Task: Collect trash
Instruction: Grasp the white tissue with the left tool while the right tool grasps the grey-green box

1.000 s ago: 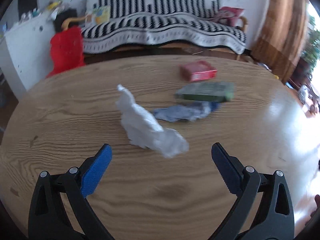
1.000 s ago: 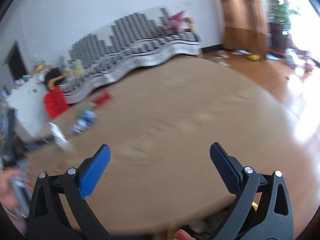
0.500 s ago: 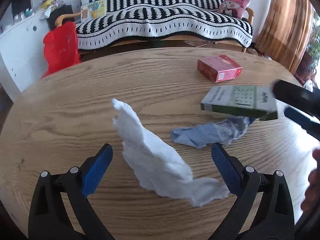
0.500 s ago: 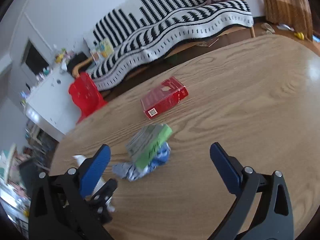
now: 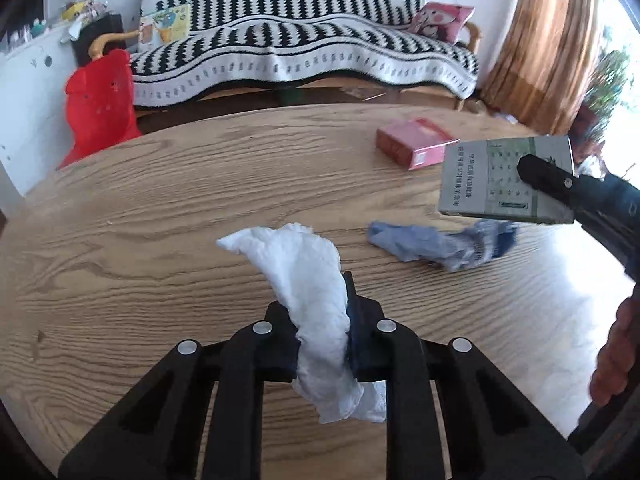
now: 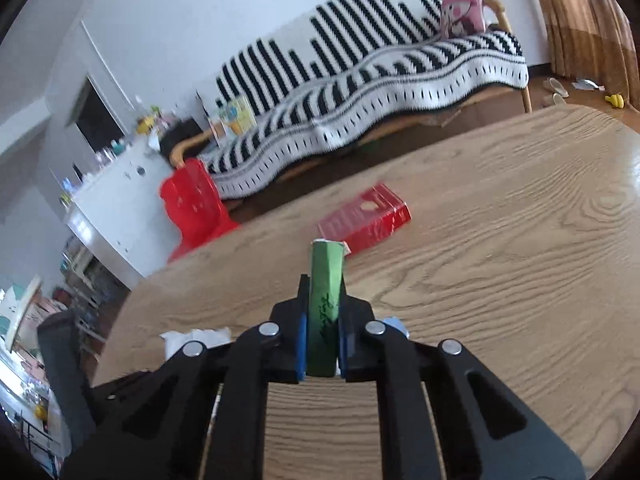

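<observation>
On the oval wooden table (image 5: 160, 208), my left gripper (image 5: 316, 300) is closing on a crumpled white tissue (image 5: 296, 256), and its pads pinch the tissue's middle. My right gripper (image 6: 323, 292) is closing down on a flat green box (image 6: 327, 264), held edge-up with a pad pressing each broad face. In the left wrist view the same green box (image 5: 488, 176) hangs tilted at the right, above a crumpled blue wrapper (image 5: 436, 242). A red box (image 5: 412, 142) lies farther back on the table, and the right wrist view shows this red box (image 6: 366, 216) just beyond the green one.
A hand (image 5: 616, 352) shows at the right edge. Beyond the table stand a red plastic stool (image 5: 100, 108), a sofa under a black-and-white throw (image 5: 300, 52), a white cabinet (image 6: 120, 200) and a brown curtain (image 5: 552, 40).
Both grippers went from wide open to closed: the left onto the white tissue, the right onto the green box. The right gripper swung in from the right, and the box now sits tilted above the wrapper.
</observation>
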Available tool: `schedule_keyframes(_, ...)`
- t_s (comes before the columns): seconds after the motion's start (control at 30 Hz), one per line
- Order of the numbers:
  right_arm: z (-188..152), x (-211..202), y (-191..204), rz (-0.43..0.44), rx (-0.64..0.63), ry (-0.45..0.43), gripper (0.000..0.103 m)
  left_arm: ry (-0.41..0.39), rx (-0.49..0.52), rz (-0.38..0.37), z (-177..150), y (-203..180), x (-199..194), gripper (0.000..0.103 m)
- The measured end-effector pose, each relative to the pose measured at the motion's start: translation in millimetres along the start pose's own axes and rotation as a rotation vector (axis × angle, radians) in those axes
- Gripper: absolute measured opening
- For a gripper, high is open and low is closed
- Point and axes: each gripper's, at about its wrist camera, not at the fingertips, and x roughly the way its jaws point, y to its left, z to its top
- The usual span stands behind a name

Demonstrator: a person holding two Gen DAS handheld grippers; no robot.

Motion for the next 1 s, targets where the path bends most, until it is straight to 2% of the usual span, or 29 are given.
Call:
schedule_keyframes(0.17, -0.1, -14.4, 13.4, -0.016, -0.051, -0.056, 0.012, -0.016, -0.003, -0.042, -1.1, -0.2, -5.2, 0.016)
schedule_keyframes(0.5, -4.6, -1.3, 18.9, -0.023, -0.065, -0.011, 0.012, -0.006, -0.014, -0.067, 0.4, 3.7, -2.0, 0.016)
schedule_keyframes(0.83, -7.3, -2.9, 18.5, -0.037, -0.059, 0.001, 0.012, -0.003, -0.037, -0.036, 0.0, 15.2, -6.6, 0.016)
schedule_keyframes(1.0, -12.2, -23.5, 25.7, -0.043, -0.096, -0.011, 0.012, -0.024, -0.026, -0.021, -0.9, 7.5, -22.0, 0.016)
